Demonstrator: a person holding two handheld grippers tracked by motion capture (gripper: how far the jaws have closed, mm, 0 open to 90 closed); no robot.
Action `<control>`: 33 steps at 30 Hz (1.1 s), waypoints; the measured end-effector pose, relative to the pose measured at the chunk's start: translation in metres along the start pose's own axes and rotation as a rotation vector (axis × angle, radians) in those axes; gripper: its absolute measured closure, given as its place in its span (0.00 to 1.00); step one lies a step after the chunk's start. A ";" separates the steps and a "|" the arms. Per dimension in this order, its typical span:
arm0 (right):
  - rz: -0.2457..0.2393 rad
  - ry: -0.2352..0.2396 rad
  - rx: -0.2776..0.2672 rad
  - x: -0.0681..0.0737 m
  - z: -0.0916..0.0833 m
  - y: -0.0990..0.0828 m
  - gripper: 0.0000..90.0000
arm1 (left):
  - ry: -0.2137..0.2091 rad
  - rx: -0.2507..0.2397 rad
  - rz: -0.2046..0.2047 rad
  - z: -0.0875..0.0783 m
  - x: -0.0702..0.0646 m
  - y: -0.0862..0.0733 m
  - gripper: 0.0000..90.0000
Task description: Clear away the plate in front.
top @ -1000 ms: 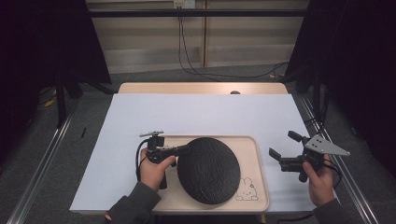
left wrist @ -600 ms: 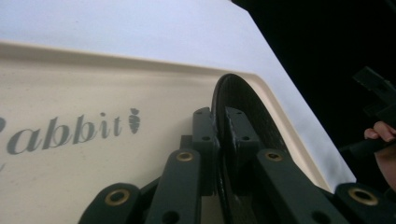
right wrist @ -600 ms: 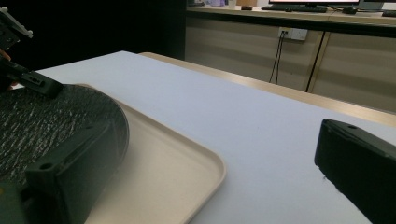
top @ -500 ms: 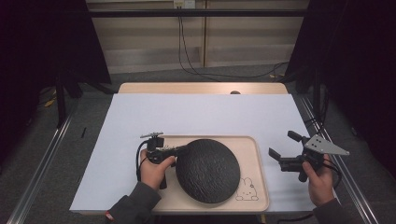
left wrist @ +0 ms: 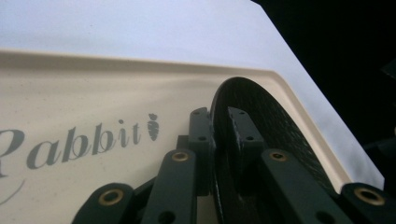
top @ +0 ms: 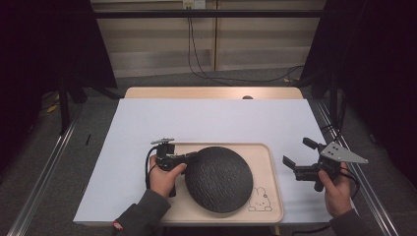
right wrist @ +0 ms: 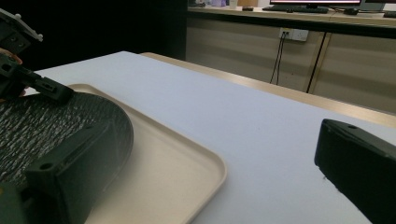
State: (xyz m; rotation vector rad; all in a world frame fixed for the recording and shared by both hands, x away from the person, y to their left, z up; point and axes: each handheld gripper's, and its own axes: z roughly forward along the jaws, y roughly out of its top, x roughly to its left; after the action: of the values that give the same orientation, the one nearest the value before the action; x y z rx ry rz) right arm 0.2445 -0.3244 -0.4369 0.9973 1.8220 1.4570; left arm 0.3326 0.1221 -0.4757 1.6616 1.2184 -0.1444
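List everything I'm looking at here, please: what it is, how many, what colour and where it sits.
Plate: one, black, rough-textured, on the tray, its left edge lifted.
Tray: one, beige, with a rabbit drawing and the word Rabbit, near edge of the table.
Sheet: one, white, covering most of the table.
Table: one, light wood, far edge showing beyond the sheet.
Left gripper: one, black, jaws on either side of the plate's left rim; they have just been opening slightly.
Right gripper: one, black with a grey plate, jaws open, right of the tray.
Hands: two, one on each gripper.
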 end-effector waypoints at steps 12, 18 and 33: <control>-0.003 0.003 0.003 0.000 0.000 0.000 0.00 | 0.033 0.001 0.011 0.006 0.005 -0.001 0.88; -0.004 0.003 0.003 0.000 0.000 0.000 0.00 | 0.088 0.001 0.050 0.006 0.005 -0.001 0.88; -0.006 0.004 0.007 0.000 0.001 0.000 0.00 | 0.084 -0.117 0.111 -0.009 0.001 0.009 0.62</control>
State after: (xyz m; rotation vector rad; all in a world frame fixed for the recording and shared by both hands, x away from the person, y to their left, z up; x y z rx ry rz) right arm 0.2453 -0.3236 -0.4370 0.9919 1.8323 1.4509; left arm 0.3354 0.1301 -0.4661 1.6418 1.1717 0.0651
